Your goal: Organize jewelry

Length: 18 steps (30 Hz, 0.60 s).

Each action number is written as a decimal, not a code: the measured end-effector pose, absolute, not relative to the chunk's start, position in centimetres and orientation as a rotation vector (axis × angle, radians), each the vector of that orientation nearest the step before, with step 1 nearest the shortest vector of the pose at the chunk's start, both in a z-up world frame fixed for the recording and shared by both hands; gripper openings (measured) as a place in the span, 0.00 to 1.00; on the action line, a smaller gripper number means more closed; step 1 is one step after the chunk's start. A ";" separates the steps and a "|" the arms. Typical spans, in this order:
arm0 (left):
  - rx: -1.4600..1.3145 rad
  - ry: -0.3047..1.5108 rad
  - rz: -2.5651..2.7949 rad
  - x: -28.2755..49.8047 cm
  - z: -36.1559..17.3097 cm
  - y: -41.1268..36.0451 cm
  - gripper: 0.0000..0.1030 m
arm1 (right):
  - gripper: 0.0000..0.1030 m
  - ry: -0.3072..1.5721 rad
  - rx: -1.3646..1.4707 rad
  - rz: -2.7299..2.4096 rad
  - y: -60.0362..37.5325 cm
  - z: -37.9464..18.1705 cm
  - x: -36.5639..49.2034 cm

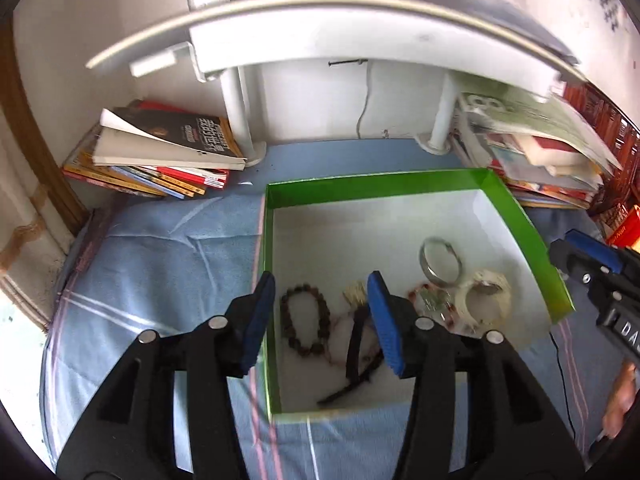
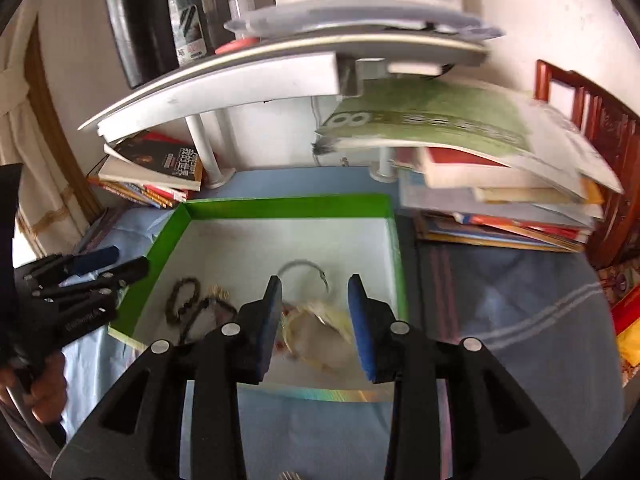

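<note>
A green box (image 1: pixel 376 184) with a white floor sits open on the blue cloth. Inside it, a brown bead bracelet (image 1: pixel 306 322) lies flat near the left wall. A shiny silver bangle (image 1: pixel 440 260) leans on a chunky white bracelet (image 1: pixel 486 296) toward the right. Between them lie a black band (image 1: pixel 356 348) and a small reddish beaded piece (image 1: pixel 430 300).

Daylight was bright; fisheye bending curved the shelf (image 1: pixel 320 36), and motion blur smeared the books (image 2: pixel 500 184) at right.
</note>
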<state>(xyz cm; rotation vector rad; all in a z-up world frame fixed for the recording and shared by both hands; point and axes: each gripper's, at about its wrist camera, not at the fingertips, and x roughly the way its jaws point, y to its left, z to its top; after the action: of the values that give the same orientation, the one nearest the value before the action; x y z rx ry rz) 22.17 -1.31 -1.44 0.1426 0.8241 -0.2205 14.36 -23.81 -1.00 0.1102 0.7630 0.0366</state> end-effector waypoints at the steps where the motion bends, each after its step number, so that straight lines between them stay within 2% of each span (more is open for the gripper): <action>1: 0.148 0.814 -0.238 20.4 -1.2 -1.4 0.50 | 0.33 0.780 0.104 0.037 -24.2 -1.5 12.9; 5: 0.198 0.827 -0.368 13.9 -3.0 -2.7 0.57 | 0.34 0.916 0.082 0.079 -23.8 -5.6 9.5; 9: 0.298 0.937 -0.410 9.5 -7.5 -4.4 0.57 | 0.34 1.013 0.073 0.157 -21.6 -9.3 7.8; 16: 0.250 1.015 -0.487 6.3 -9.3 -4.6 0.59 | 0.34 1.063 0.040 0.178 -19.6 -11.3 8.0; 18: 0.231 1.026 -0.531 5.7 -9.4 -4.9 0.60 | 0.30 1.064 0.028 0.163 -19.7 -11.6 8.0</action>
<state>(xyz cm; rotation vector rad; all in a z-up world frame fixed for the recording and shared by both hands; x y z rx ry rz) 5.65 -4.95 -9.38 0.2310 1.0255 -0.5311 8.02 -19.69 -11.57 0.0279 1.0642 0.1628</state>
